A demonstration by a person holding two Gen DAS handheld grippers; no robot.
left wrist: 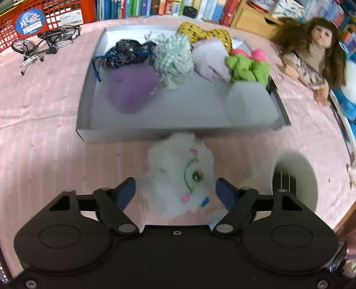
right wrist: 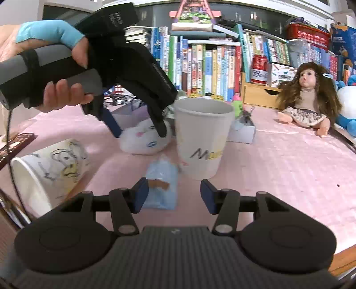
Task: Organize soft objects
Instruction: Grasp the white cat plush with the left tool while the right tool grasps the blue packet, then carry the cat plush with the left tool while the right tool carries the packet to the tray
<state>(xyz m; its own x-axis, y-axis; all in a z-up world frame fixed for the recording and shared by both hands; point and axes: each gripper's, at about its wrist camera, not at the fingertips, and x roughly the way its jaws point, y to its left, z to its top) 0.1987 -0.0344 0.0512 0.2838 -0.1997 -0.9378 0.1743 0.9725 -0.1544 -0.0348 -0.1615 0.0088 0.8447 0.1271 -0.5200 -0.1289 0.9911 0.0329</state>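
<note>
A white fluffy plush toy [left wrist: 178,175] with pink and green stitching lies on the pink tablecloth just in front of the grey tray [left wrist: 155,131]. My left gripper [left wrist: 175,192] is open, its blue pads on either side of the plush, not clamped on it. In the right wrist view the left gripper [right wrist: 140,133] hovers over the same plush [right wrist: 144,139]. The tray holds several soft items: a purple one [left wrist: 133,89], a checked green one [left wrist: 173,60], a white one [left wrist: 249,104]. My right gripper [right wrist: 173,195] is open and empty over a light blue packet [right wrist: 162,184].
An upright paper cup [right wrist: 202,137] stands right of the plush; it also shows in the left wrist view [left wrist: 296,177]. Another paper cup [right wrist: 46,171] lies on its side at left. A doll [right wrist: 309,100] sits at the right. A model bicycle [left wrist: 42,42] and red crate [left wrist: 26,20] are far left.
</note>
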